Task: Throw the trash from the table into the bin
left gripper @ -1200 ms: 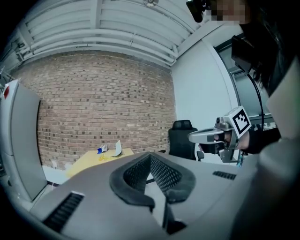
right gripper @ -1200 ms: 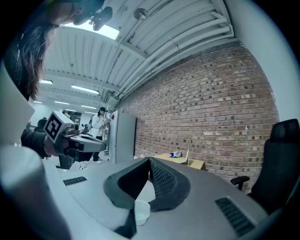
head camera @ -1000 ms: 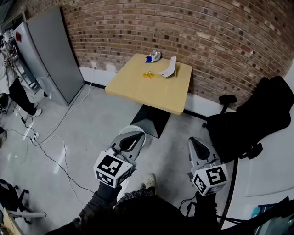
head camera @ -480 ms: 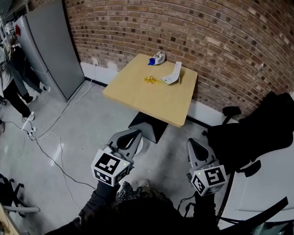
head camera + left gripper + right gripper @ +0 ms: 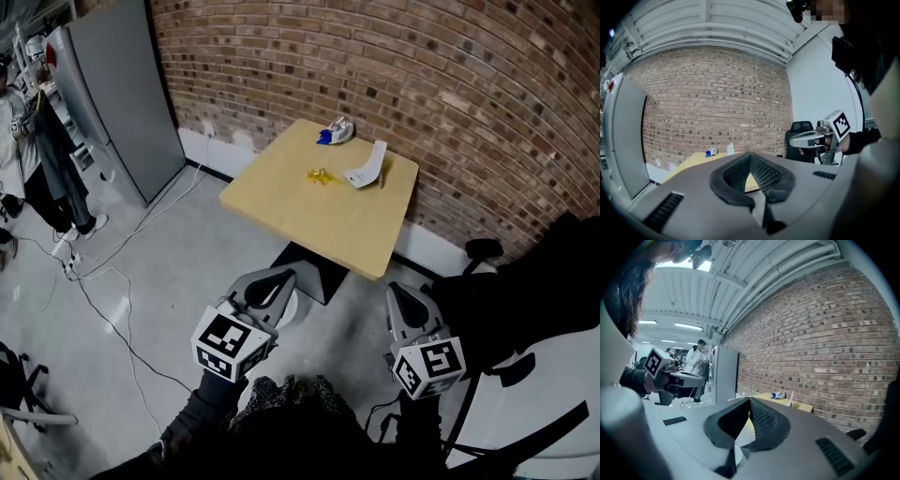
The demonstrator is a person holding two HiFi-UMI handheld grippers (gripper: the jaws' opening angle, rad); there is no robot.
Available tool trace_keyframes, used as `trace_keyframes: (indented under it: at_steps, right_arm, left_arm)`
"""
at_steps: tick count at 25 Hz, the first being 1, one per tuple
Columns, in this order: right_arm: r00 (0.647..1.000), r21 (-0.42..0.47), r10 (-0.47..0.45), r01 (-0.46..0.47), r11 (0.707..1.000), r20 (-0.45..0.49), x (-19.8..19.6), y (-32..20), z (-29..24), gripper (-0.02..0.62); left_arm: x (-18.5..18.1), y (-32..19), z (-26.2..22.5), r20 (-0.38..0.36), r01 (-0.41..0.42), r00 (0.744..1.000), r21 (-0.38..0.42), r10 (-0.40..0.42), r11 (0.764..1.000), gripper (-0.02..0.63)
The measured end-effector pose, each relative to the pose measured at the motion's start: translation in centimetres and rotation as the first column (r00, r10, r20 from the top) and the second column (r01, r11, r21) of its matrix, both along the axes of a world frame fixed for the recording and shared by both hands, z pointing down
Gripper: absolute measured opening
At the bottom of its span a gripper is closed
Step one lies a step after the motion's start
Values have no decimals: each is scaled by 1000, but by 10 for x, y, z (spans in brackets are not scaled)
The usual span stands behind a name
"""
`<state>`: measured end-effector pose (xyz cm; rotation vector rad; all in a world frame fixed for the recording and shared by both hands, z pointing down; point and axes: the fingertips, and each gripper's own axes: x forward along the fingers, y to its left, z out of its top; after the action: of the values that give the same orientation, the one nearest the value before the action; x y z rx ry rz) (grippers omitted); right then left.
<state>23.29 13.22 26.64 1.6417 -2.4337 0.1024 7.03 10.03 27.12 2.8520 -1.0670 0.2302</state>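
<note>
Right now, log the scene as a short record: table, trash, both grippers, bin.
table: wooden, against the brick wall, ahead of both grippers
trash: wrapper at the far edge; yellow scrap near the middle; white paper beside the scrap, toward the wall
left gripper: shut, empty, short of the table
right gripper: shut, empty, short of the table
bin: cannot tell where it is
</note>
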Motion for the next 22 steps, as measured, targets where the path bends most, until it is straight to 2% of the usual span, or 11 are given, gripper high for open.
trace_keyframes:
  at_steps: [4, 13, 22]
  right_arm:
    - [1000, -1, -10, 10, 1000, 4, 2, -7, 2, 11]
    - [1000, 13, -23, 23, 1000, 7, 3, -24, 3, 11]
    - [997, 47, -78, 77, 996, 8, 15, -73, 0, 11]
  left_arm:
    - [2, -8, -2, -11, 23, 1000, 5, -23, 1000, 6]
    - [13, -11, 0, -8, 17, 1000, 0, -17, 1000, 6]
    - [27, -49, 3, 5, 64, 998, 21, -64, 998, 6]
